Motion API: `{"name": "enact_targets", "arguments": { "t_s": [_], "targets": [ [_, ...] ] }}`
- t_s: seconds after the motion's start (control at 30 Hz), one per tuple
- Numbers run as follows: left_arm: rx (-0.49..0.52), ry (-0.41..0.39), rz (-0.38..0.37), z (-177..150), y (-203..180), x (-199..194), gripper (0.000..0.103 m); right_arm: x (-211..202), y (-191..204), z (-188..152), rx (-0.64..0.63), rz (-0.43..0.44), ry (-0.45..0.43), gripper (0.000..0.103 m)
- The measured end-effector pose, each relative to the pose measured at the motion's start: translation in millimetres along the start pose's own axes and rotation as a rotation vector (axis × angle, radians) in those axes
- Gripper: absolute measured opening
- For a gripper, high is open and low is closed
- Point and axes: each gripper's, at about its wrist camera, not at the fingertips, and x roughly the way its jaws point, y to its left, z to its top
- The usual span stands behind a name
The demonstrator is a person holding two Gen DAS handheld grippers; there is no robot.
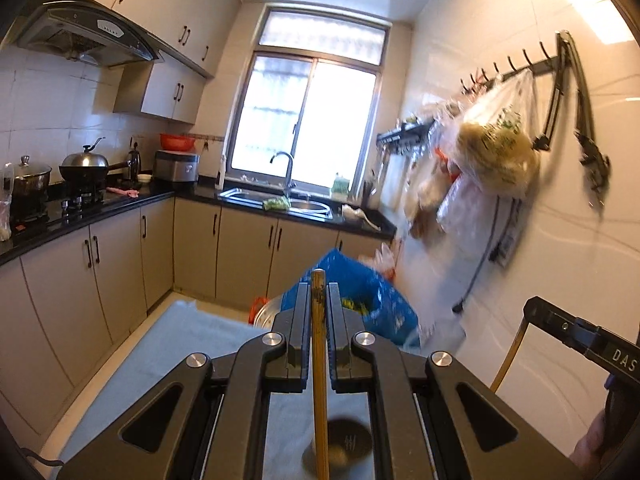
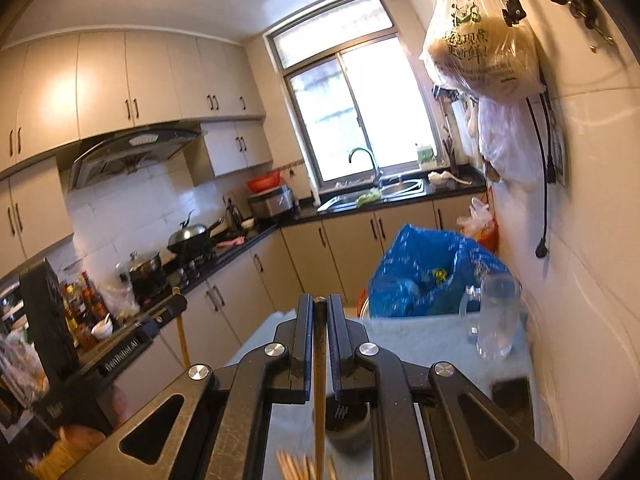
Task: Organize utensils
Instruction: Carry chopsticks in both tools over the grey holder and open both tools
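My left gripper (image 1: 319,296) is shut on a single wooden chopstick (image 1: 320,380) that runs upright between the fingers, held above a dark round holder cup (image 1: 344,444) on the grey cloth. My right gripper (image 2: 319,312) is shut on a darker wooden chopstick (image 2: 319,392), above the same dark cup (image 2: 346,420). Several loose chopsticks (image 2: 300,466) lie on the cloth at the bottom edge. The right gripper shows at the right of the left wrist view (image 1: 568,332), the left gripper at the left of the right wrist view (image 2: 132,344); each holds its chopstick.
A grey cloth (image 2: 420,344) covers the table. A clear glass mug (image 2: 494,320) stands at its far right, a dark phone-like slab (image 2: 512,396) nearer. A blue plastic bag (image 2: 432,272) sits beyond the table edge. Bags (image 2: 484,52) hang on the right wall. Counter, stove and sink lie beyond.
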Motion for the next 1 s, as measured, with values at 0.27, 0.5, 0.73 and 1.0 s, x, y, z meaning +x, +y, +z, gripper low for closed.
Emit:
{"name": "enact_targets", "arguments": {
  "t_s": [0.27,0.5,0.73,1.0],
  "targets": [
    [-0.043,-0.027,0.014,10.8,-17.0,86.6,0.006,62.5,-25.3,22.9,0.033,-0.035,-0.042,0.008],
    [-0.003,0.068,0.064,-26.7,-18.0,153.4,0.006,109.1,-57.4,-6.8,0.087,-0.039,0.042,0.008],
    [-0.015,0.152,0.097,-48.9,-4.0,159.7,0.007,127.8,-65.8,-41.8,0.104,-0.022,0.139,0.008],
    [-0.056,0.138,0.105,-38.7,3.7,121.8,0.044,124.0,-64.0,-52.1,0.122,-0.028,0.166,0.033]
  ]
}}
